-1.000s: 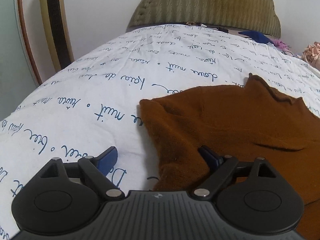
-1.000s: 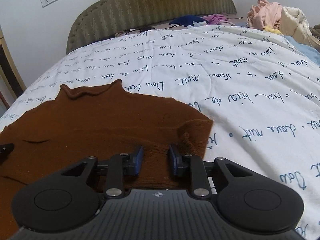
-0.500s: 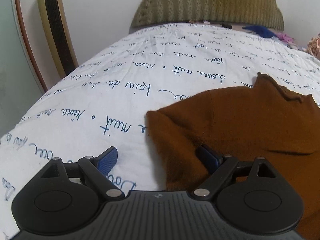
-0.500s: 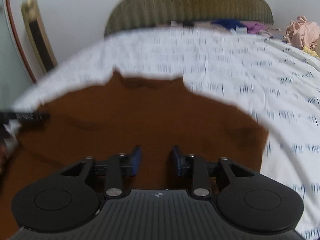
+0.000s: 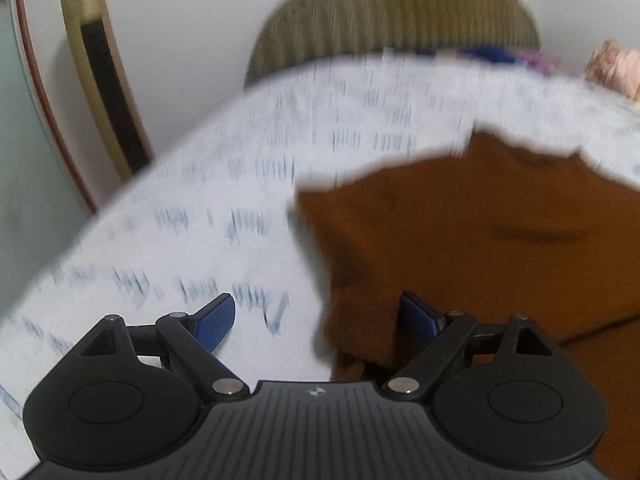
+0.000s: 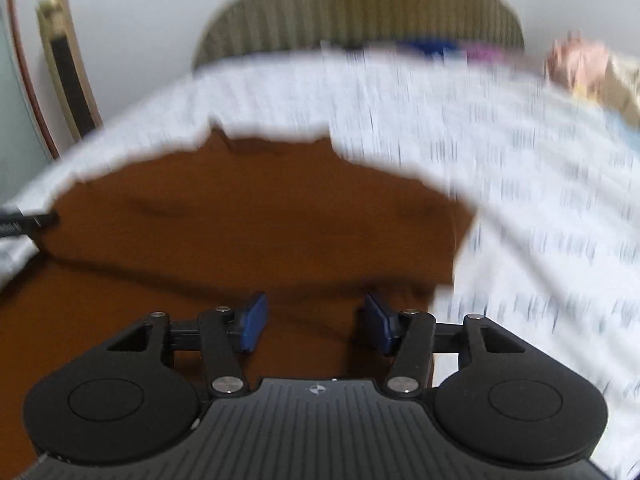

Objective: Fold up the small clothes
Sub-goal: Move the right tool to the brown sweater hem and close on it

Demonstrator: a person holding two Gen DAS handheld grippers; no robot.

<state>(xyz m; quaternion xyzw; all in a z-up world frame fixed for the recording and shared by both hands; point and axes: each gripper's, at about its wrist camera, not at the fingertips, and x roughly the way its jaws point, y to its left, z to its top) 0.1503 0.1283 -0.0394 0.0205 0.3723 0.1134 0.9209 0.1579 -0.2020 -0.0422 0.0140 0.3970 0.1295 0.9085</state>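
A brown sweater [image 6: 256, 224] lies spread on a bed, its collar toward the headboard [image 6: 360, 12] and its lower part folded up, so that a doubled layer lies across the body with a fold line running across it. The knit looks soft and thick; both views are blurred, so its finer texture cannot be made out. The right gripper [image 6: 316, 322] hangs low over the sweater's near right part with its jaws opening; the blue pads stand apart about halfway, only flat brown cloth shows in the gap between them, and neither pad presses on it. The left gripper [image 5: 318, 318] stands wide open at the sweater's left edge: its right pad is over the cloth, its left pad is over the bare sheet, and the sweater's folded left corner rises in the gap without being pinched. In the right wrist view the tip of the left gripper shows at the sweater's far left edge. Under the sweater is a white sheet [image 5: 224, 208] printed with blue writing. Beyond it is an olive ribbed headboard, with loose clothes [image 6: 576, 60] piled at the far right of the bed.
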